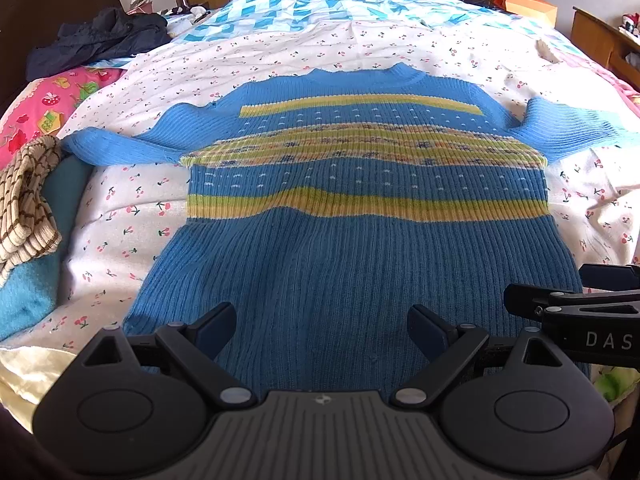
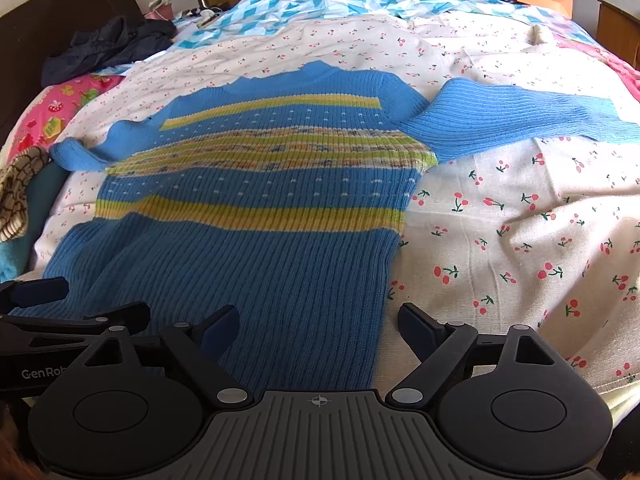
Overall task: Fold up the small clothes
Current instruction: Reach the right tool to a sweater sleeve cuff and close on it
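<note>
A small blue knit sweater [image 1: 360, 240] with yellow-green stripes lies flat and spread out on the bed, neck away from me, both sleeves out to the sides; it also shows in the right wrist view [image 2: 256, 240]. My left gripper [image 1: 322, 330] is open and empty just above the sweater's hem, near its middle. My right gripper [image 2: 318, 328] is open and empty over the hem's right corner. The right gripper's side shows in the left wrist view [image 1: 576, 308], and the left gripper's side in the right wrist view [image 2: 68, 320].
The bed is covered by a white cherry-print sheet [image 2: 500, 240]. A beige striped garment [image 1: 24, 200] on a teal blanket [image 1: 28, 292] lies at the left edge. A dark jacket [image 1: 100, 40] and pink pillow [image 1: 48, 108] lie far left. An orange box [image 1: 528, 4] stands beyond the bed.
</note>
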{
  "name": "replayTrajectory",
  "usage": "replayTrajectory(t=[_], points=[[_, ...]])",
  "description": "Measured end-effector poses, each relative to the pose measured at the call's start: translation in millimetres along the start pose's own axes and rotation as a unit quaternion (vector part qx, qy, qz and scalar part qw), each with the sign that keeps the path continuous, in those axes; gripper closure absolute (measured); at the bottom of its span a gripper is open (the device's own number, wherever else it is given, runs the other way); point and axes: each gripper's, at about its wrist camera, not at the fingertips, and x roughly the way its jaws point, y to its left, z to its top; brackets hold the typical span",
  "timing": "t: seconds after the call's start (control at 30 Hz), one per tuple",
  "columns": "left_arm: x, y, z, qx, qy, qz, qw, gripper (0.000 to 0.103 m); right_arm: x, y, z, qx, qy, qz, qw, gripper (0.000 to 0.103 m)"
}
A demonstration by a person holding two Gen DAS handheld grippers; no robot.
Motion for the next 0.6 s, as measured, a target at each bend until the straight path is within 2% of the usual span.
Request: replayTrajectory(t=[0.23, 0.33, 0.47, 0.6], points=[[-3, -1, 4, 0.003, -0.005, -0.015, 0.9999, 0.007, -1, -2, 1, 0.007, -0.004, -0.001, 1.000, 0.016], [-5, -8, 14, 0.018, -0.021, -0.025, 0.9993, 0.007, -6, -12, 7, 0.028, -0.020, 0.000, 0.999, 0.021], [-7, -22, 35, 0.040, -0.047, -0.042, 0.9972, 0.007, -13, -46, 19, 0.089, -0.051, -0.014, 0.995, 0.029], [-4, -36, 55, 0.054, -0.062, -0.057, 0.9950, 0.007, -22, -95, 31, 0.169, -0.087, -0.038, 0.981, 0.032]])
